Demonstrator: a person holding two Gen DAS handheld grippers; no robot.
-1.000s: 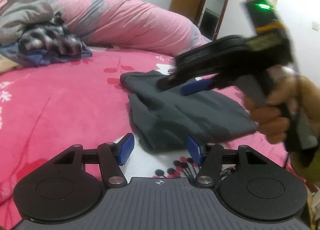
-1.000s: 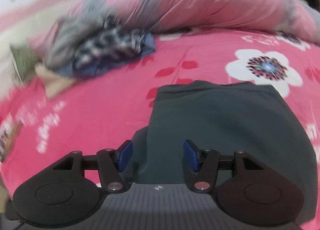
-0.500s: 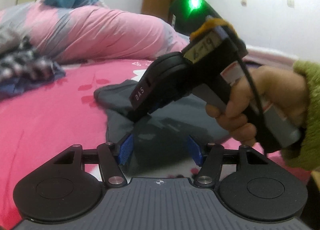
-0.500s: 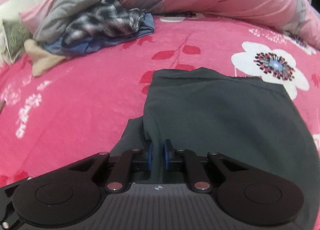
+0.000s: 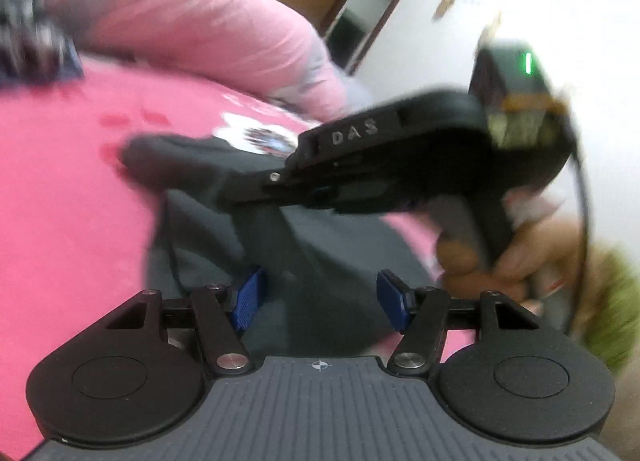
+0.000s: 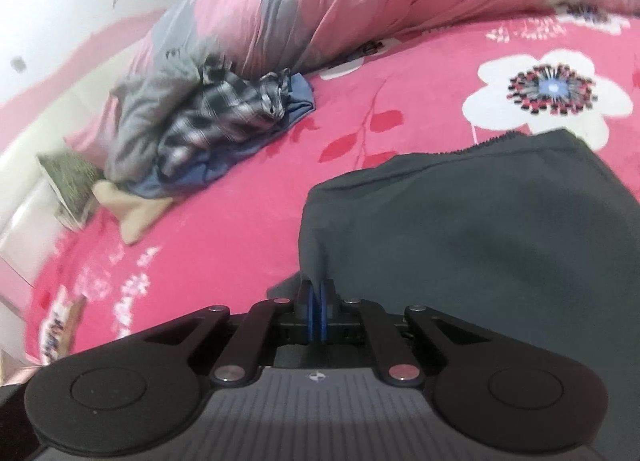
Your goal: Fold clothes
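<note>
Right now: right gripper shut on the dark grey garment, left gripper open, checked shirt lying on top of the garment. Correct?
Not quite. The checked shirt lies apart, in the pile by the pink duvet, as the right wrist view shows. The right gripper is shut on the dark grey garment; the left gripper is open.

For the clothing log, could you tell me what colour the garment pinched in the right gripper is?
Plain dark grey garment, shown best in the right wrist view.

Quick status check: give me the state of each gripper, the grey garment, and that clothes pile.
Right gripper: shut on the grey garment's edge.
Left gripper: open, garment between its pads, not pinched.
Grey garment: partly folded on the bed, corner pinched.
Clothes pile: heaped, unfolded.
</note>
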